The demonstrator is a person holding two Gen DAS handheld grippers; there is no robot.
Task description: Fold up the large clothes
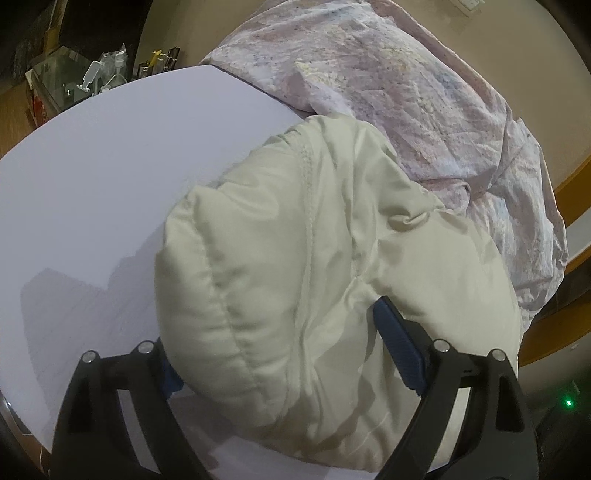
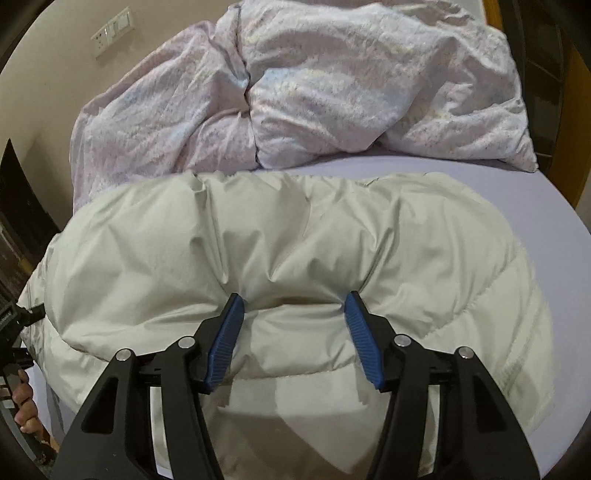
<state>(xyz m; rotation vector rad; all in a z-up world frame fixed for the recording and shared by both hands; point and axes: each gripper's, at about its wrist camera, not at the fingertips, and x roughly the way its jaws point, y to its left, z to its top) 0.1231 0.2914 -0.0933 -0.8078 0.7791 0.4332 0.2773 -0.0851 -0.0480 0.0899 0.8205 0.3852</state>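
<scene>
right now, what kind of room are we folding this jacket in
Most likely a bedroom. The cream puffer jacket lies on a bed with a lilac sheet, a rumpled floral duvet is bunched behind it, and a wall switch panel shows on the beige wall.

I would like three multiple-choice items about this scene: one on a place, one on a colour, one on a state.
1. Where does the padded jacket lie?
A. on the lilac bed sheet
B. on a chair
C. on the floor

2. What colour are the pads of the right tongs?
A. red
B. blue
C. yellow

3. How do the right tongs stand?
A. shut on nothing
B. out of view
C. open, pads pressing into the jacket

Key: 1 A, sheet shows around the jacket; 2 B, ribbed pads are blue; 3 C, a puffy fold bulges between the separated pads.
</scene>
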